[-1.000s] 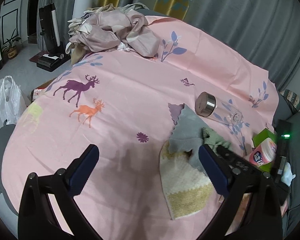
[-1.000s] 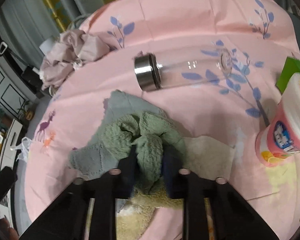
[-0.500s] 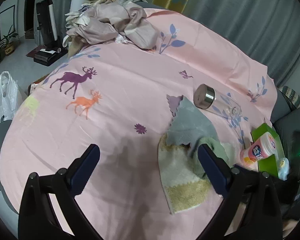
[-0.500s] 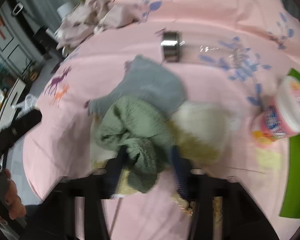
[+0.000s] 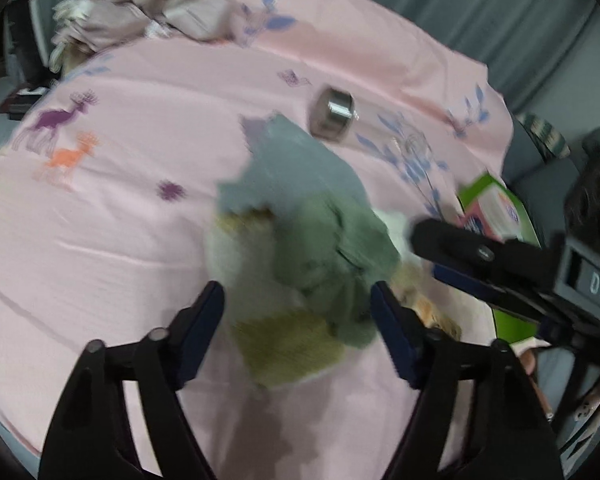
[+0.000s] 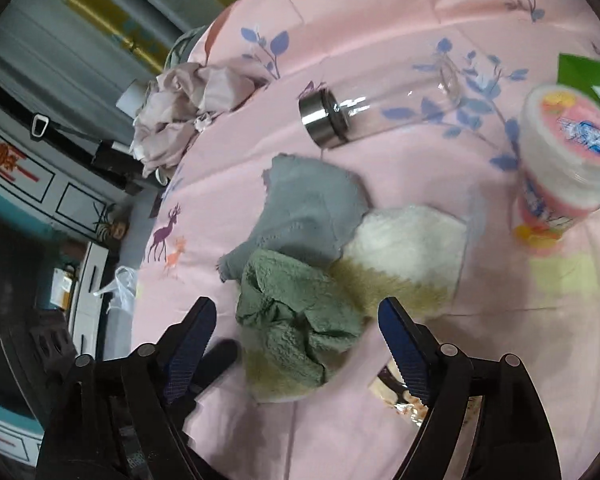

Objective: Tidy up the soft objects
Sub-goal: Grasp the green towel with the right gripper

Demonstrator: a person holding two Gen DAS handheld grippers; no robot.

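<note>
A big pink sheet [image 6: 380, 8] covers the whole surface. It has blue leaves, a purple deer and an orange deer printed on it. Three soft cloths lie in a little heap in the middle of the sheet. The grey cloth [image 6: 312, 204] is spread flat at the far side of the heap. The white and tan towel [image 6: 412, 248] lies flat just beside it, and they touch. The green cloth [image 6: 300, 312] is bunched up and sits on top of them both, at the near side.

The right gripper [image 6: 296, 324] has just been opening. Its jaws stand wide now, one on each side of the green cloth, and the pads do not press on it. The left gripper [image 5: 298, 304] comes in over the same heap. Its jaws have just been closing a bit, but they are apart, and the green cloth sits between them without being pinched. The left view is blurry.

A clear bottle [image 6: 380, 112] with a shiny metal cap lies on its side past the cloths. A pink tub [image 6: 564, 160] with a white lid stands to the right, next to a green box [image 6: 580, 72]. A crumpled pile of pale clothes [image 6: 188, 112] sits at the far end of the sheet.

Behind the sheet hang grey curtains [image 5: 500, 20]. In the right view there are also yellow curtains, a white cabinet and a small plant on the floor.
</note>
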